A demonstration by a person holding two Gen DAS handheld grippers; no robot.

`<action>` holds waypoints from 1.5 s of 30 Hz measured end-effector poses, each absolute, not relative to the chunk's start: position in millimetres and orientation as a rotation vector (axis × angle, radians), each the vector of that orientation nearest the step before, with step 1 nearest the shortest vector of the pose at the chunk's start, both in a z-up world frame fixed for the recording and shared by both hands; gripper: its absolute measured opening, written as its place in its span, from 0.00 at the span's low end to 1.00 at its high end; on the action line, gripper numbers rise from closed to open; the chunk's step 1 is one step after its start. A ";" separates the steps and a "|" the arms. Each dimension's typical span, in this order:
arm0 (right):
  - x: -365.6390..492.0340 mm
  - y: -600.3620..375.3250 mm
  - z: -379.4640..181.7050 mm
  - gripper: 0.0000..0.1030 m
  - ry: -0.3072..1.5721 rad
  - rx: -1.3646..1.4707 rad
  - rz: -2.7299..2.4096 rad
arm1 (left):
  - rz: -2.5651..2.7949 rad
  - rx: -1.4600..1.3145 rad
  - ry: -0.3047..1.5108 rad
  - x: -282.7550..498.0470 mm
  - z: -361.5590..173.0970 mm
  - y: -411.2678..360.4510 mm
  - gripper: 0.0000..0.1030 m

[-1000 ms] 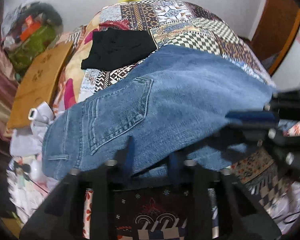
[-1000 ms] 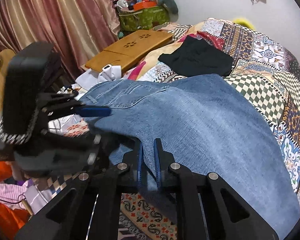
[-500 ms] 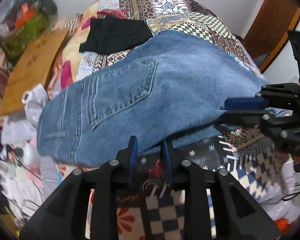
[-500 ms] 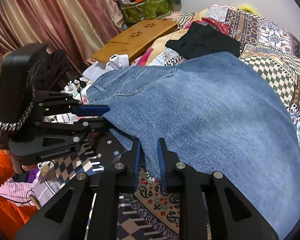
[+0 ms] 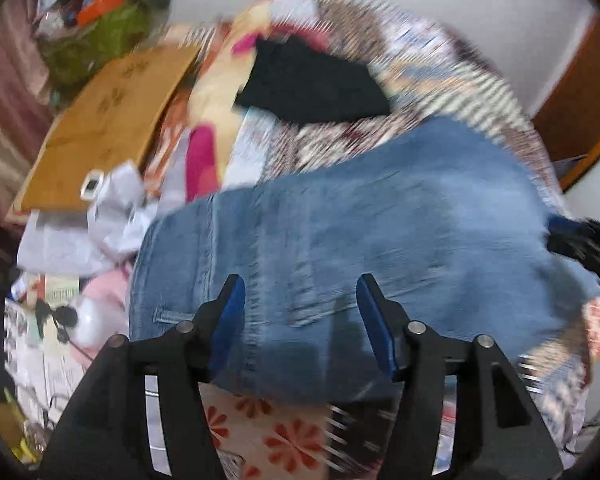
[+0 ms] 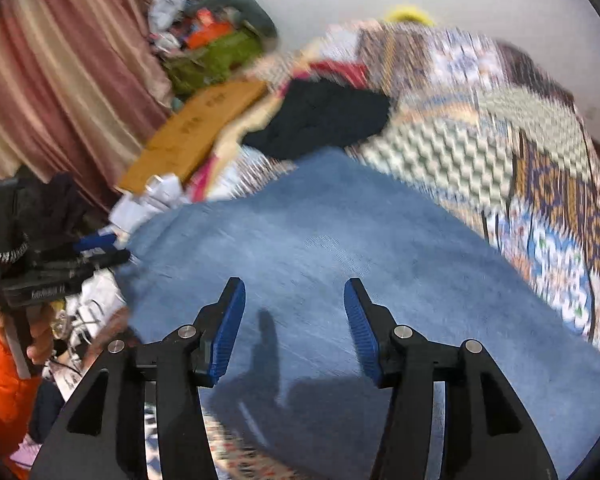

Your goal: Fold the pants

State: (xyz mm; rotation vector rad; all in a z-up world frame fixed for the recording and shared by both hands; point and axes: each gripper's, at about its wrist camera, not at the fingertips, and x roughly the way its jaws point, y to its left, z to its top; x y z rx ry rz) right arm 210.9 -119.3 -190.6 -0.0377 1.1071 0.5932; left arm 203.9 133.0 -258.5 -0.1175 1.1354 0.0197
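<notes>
Both frames motion-blurred. My left gripper (image 5: 298, 300) has its jaws apart and opening, nothing pinched; the blue pads hang over the jeans (image 5: 380, 240) without pressing them. My right gripper (image 6: 294, 304), same story: jaws apart, opening, only denim below the gap. Jeans lie spread flat on the patterned bedspread (image 6: 540, 152), waistband end toward the left side of the bed, near edge just past my fingers. Black garment (image 5: 312, 88) sits on the bed beyond the jeans, apart from them. Wooden board (image 5: 104, 128) leans off the bed's left side, beside white clutter. Left gripper shows in the right view, held by a hand (image 6: 40, 340) in an orange sleeve
</notes>
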 end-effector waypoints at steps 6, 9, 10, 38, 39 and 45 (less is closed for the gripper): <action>185.6 -148.6 -205.9 0.48 1.070 -0.116 0.576 | 0.135 -0.215 1.243 195.6 -319.8 180.6 0.58; 173.4 -170.2 -207.4 0.57 1.061 -0.138 0.558 | 0.111 -0.238 1.234 188.4 -319.8 190.3 0.58; 171.2 -181.0 -209.4 0.60 1.064 -0.118 0.545 | 0.118 -0.218 1.238 186.9 -318.9 190.1 0.59; 89.2 -446.0 -194.7 0.61 0.989 0.051 -0.177 | -0.186 0.036 1.099 254.2 -217.4 -6.7 0.75; 88.2 -456.8 -193.1 0.61 0.979 0.077 -0.202 | -0.217 0.047 1.108 255.4 -218.6 -17.4 0.75; 89.9 -509.8 -206.3 0.61 0.958 0.354 -0.269 | -0.315 0.226 1.155 254.0 -242.6 -85.5 0.75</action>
